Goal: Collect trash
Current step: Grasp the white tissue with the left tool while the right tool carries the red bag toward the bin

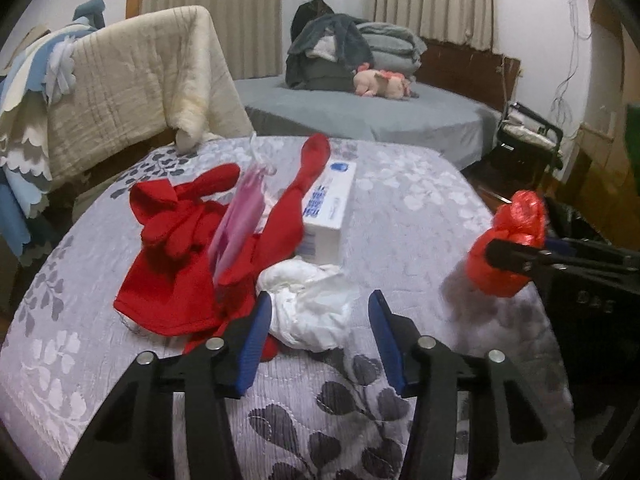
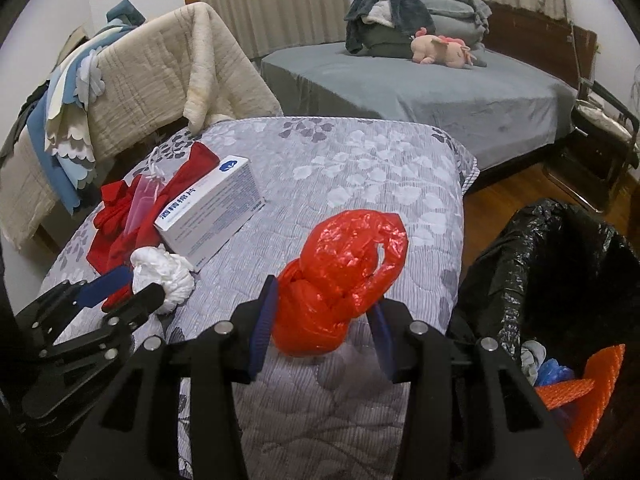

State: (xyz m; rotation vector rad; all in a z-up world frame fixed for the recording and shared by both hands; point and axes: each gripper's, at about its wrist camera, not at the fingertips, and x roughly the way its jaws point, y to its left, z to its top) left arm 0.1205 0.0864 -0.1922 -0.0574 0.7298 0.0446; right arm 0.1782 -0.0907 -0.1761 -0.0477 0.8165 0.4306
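Observation:
My right gripper (image 2: 324,312) is shut on a crumpled red plastic bag (image 2: 340,276) and holds it above the quilted table near its right edge; it also shows in the left wrist view (image 1: 508,248). My left gripper (image 1: 318,312) is open, its blue pads on either side of a crumpled white plastic bag (image 1: 312,304) that lies on the table; this bag also shows in the right wrist view (image 2: 164,276). A bin lined with a black bag (image 2: 560,264) stands right of the table and holds orange and blue scraps.
On the grey floral quilt (image 1: 400,208) lie red gloves and socks (image 1: 180,240), a pink translucent item (image 1: 240,220) and a white and blue box (image 1: 328,208). A cloth-draped chair (image 1: 132,88) stands at the back left, a bed (image 2: 420,84) behind.

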